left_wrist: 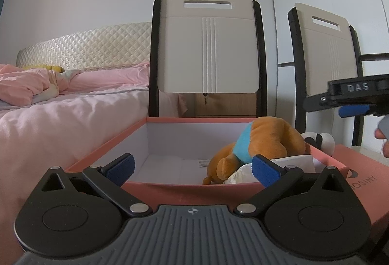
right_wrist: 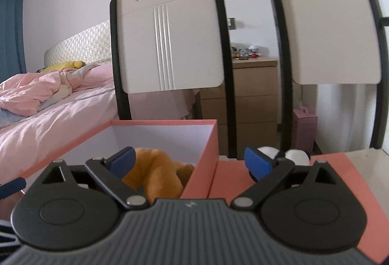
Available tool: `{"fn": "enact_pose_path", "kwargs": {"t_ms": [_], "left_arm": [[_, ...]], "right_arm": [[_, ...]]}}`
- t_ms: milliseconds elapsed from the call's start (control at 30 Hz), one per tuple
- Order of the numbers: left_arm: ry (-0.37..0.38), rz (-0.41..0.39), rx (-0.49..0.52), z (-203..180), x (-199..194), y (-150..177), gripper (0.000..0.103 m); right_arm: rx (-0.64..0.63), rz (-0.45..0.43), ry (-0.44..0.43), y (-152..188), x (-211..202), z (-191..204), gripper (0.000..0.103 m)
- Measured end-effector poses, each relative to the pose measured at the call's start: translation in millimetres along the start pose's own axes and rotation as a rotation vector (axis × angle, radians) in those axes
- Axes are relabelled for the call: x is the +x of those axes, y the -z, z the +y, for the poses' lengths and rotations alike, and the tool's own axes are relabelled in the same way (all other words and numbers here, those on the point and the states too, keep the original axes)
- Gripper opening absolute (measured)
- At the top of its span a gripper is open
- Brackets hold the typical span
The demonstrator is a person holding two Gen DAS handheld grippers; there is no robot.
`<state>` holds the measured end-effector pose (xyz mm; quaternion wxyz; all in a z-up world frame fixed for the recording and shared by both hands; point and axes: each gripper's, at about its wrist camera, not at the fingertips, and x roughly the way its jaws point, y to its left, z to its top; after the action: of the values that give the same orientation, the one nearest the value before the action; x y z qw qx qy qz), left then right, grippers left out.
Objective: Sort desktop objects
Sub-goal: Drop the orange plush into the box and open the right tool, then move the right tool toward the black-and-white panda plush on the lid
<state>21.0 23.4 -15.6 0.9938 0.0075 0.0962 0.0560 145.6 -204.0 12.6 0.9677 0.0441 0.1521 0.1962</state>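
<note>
Panda lying on lid outside box, just beyond right gripper, nearer than left gripper; both gaping empty; bear sitting boxed.

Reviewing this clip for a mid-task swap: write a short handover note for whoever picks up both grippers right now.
Left gripper: open, empty, hanging at the near rim of the pink box.
Right gripper: open, empty, above the box's right wall.
Done: orange plush dog and a white packet lie inside the box, at its right side.
Left: black-and-white plush sits outside, on the pink lid right of the box. Probably it goes in next, the right gripper being nearest.
</note>
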Motion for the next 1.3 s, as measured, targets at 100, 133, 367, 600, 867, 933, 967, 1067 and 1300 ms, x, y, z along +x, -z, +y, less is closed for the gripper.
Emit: {"fn": "enact_pose_path", "kwargs": {"t_ms": [100,133,367,600,867,933,967,1067,1300], "left_arm": [[0.000,0.000,0.002,-1,0,0,0.103],[0.000,-0.001,0.002,-1,0,0,0.103],[-0.002,-0.009,-0.003,0,-1,-1,0.103],[0.000,-0.011,-0.001,-1,-1,-1,0.103],[0.000,-0.011,0.002,-1,-1,-1,0.103],[0.001,-0.012,0.003,-1,-2,-1,0.103],[0.001,-0.013,0.002,-1,-2,-1,0.103],[0.000,-0.014,0.000,-1,-2,-1,0.103],[0.001,-0.015,0.002,-2,-2,0,0.103]], "right_arm": [[0.015,-0.002,0.011,6,-9,-1,0.098],[0.020,-0.003,0.015,8,-12,-2,0.098],[0.014,-0.020,0.041,19,-29,2,0.099],[0.006,-0.035,0.062,28,-43,5,0.099],[0.018,-0.039,0.077,36,-53,6,0.099],[0.022,-0.040,0.081,38,-55,6,0.099],[0.025,-0.040,0.083,39,-56,6,0.099],[0.032,-0.040,0.088,42,-59,6,0.099],[0.030,-0.046,0.095,45,-63,7,0.103]]}}
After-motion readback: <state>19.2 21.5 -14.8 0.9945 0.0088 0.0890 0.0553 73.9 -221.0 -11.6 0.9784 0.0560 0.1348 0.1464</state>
